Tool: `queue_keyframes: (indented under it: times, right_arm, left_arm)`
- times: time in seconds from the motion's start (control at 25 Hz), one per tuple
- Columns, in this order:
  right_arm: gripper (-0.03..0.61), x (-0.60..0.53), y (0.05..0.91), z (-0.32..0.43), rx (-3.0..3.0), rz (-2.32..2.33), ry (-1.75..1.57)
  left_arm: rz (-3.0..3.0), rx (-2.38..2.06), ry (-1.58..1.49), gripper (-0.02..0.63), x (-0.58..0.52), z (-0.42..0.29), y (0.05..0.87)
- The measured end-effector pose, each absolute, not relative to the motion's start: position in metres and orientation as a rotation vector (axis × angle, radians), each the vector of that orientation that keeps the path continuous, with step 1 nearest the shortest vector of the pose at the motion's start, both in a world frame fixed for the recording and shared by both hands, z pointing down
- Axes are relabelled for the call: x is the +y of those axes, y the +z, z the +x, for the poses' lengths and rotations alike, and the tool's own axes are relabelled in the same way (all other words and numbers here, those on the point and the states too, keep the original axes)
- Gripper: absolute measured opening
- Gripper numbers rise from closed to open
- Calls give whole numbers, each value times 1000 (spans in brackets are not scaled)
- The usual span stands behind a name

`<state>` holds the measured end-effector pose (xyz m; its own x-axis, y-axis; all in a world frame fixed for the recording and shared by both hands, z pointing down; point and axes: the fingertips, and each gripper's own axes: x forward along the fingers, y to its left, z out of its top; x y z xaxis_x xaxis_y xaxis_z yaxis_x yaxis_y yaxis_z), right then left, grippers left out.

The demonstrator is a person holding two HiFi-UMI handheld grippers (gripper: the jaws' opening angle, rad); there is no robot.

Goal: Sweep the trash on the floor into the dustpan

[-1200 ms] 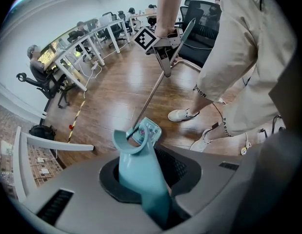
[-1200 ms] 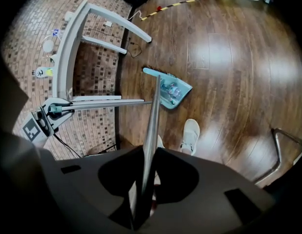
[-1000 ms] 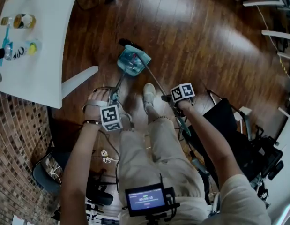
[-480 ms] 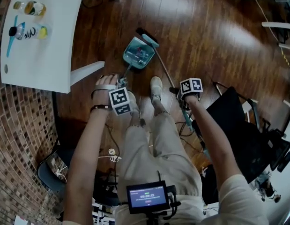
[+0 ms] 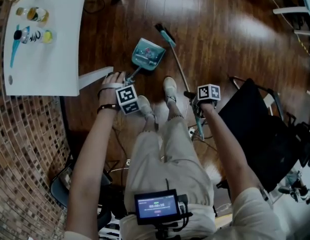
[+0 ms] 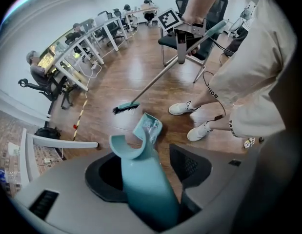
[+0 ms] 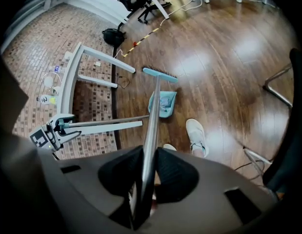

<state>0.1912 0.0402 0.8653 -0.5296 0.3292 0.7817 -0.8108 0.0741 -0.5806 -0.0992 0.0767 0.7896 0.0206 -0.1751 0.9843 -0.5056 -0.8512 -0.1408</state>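
Observation:
The teal dustpan rests on the wooden floor with crumpled clear trash inside. Its teal handle rises between the jaws of my left gripper, which points straight down. Those jaws have just been opening: the handle leans on the left pad, with a gap to the right pad. My right gripper is shut on the metal broom stick. The teal broom head sits on the floor just right of the dustpan, apart from it.
A white table with bottles stands at the left, one leg close to my left gripper. A black chair is at the right. The person's white shoes stand between the grippers. Cables lie near the feet.
My left gripper's jaws have opened around the dustpan handle. The right gripper has moved right and lifted, taking the broom head away from the dustpan's far edge to its right.

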Motion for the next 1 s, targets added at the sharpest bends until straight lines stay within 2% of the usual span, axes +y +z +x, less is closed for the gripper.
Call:
queue_keyframes:
  times: [0.12,0.32,0.6,1.0]
  right_arm:
    - [101,50,862,204,-1461,545,1633]
    - [101,61,864,227,-1441,620,1726]
    - [101,58,846,259,-1419,702,1727]
    - [101,66,785,288,-1428,810,1735]
  left_arm:
    - [2049,-686,1903,319,78,-97,788]
    - [2095,-825,1890,385,70,-100,770]
    - [2221,-1077,1744,393,58,-88,688]
    - [2180,-1198,1461,393,114,-78,597]
